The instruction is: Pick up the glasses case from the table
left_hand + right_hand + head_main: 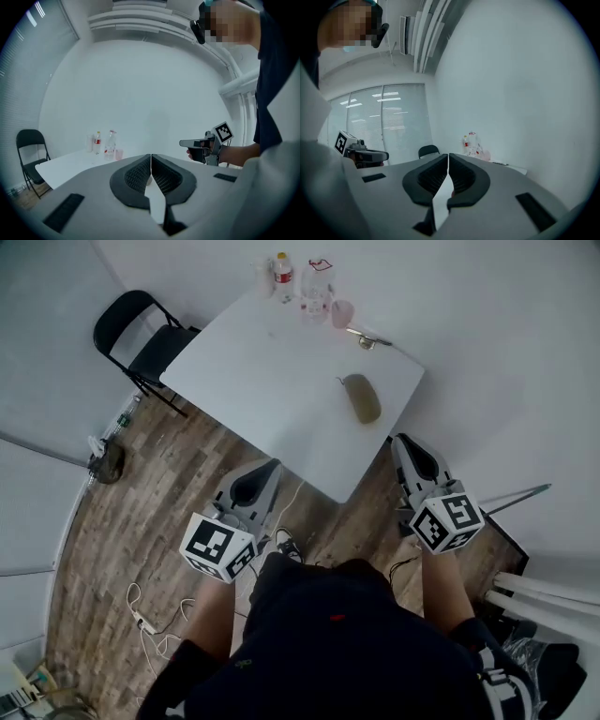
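The olive-brown glasses case [361,397] lies near the right edge of the white table [262,371] in the head view. My left gripper [272,465] hovers over the floor just off the table's near edge, jaws shut and empty. My right gripper [401,441] is beyond the table's right corner, also shut with nothing in it, a short way from the case. In the left gripper view the jaws [151,156] meet tip to tip, and the right gripper [183,143] shows beyond them. The right gripper view shows its jaws [448,156] pressed together.
Bottles [283,277] and a pink cup [341,312] stand at the table's far end, with a small metal object [367,337] near them. A black folding chair [141,338] stands left of the table. Cables [141,615] lie on the wooden floor. White walls close in on the right.
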